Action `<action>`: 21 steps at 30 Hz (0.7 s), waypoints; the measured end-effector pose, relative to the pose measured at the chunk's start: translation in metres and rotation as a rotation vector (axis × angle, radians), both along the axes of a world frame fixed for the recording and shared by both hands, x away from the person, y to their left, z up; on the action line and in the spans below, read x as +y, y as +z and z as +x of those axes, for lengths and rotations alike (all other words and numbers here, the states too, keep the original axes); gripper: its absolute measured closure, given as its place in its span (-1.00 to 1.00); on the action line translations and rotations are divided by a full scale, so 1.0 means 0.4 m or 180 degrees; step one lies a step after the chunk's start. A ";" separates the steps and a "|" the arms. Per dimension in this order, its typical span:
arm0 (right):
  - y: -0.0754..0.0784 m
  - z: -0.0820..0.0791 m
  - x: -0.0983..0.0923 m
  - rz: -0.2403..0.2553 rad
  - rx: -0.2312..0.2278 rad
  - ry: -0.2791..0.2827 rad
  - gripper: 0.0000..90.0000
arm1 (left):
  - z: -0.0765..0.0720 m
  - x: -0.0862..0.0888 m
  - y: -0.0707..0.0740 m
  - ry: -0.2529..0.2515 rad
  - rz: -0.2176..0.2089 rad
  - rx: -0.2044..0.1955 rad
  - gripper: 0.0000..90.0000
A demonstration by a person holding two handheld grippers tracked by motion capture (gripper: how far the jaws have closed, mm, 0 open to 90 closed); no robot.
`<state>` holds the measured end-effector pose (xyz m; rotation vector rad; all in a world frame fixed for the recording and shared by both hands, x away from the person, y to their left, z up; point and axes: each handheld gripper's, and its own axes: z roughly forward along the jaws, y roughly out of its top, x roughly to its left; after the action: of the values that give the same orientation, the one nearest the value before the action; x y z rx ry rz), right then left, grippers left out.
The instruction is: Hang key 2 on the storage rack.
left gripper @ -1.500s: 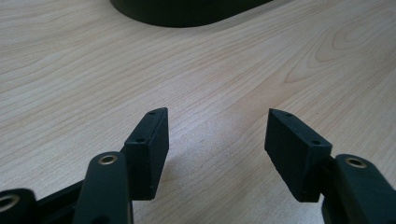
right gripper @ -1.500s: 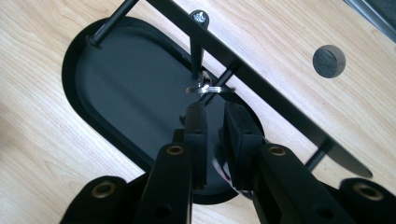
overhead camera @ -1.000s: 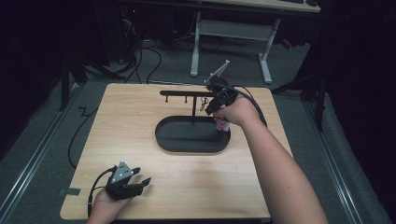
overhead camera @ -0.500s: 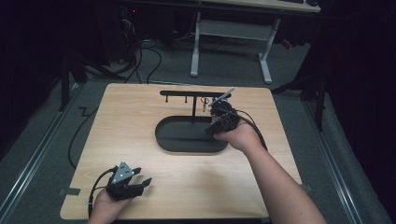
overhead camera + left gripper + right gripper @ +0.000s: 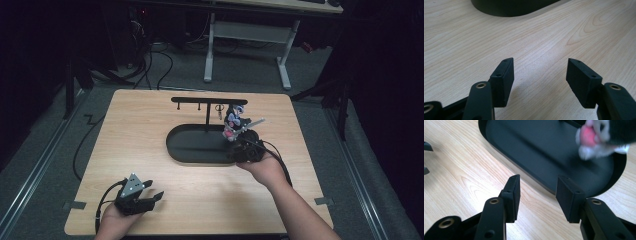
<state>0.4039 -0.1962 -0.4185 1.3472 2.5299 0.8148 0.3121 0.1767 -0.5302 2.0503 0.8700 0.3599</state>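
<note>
Resting near the worktop's front left corner, the left gripper has its jaws apart over bare wood, with open room all round. Farther in, the right gripper sits at the right front rim of the oval tray; its jaws have just been opening and stand apart with nothing between them. A small figure hangs just above the tray's right end, under the black rack. Beyond the rack, bare wood runs to the far edge.
</note>
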 end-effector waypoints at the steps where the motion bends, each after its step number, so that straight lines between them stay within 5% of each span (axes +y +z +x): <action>1: -0.007 -0.014 -0.006 0.0039 -0.0083 -0.0008 0.19 | 0.000 0.000 0.001 -0.0006 -0.0001 -0.0005 -0.11; 4: -0.029 -0.054 -0.025 0.0106 -0.0296 -0.0036 0.12 | -0.004 -0.003 0.004 -0.0027 0.0011 -0.0057 -0.11; 21: -0.204 -0.242 -0.159 0.0681 -0.0980 -0.0240 -0.17 | -0.013 -0.003 0.012 -0.0011 -0.0109 -0.0097 -0.13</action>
<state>0.3069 -0.2600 -0.5000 1.2521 2.1938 1.2026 0.3069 0.1754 -0.5256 2.0096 0.8487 0.3711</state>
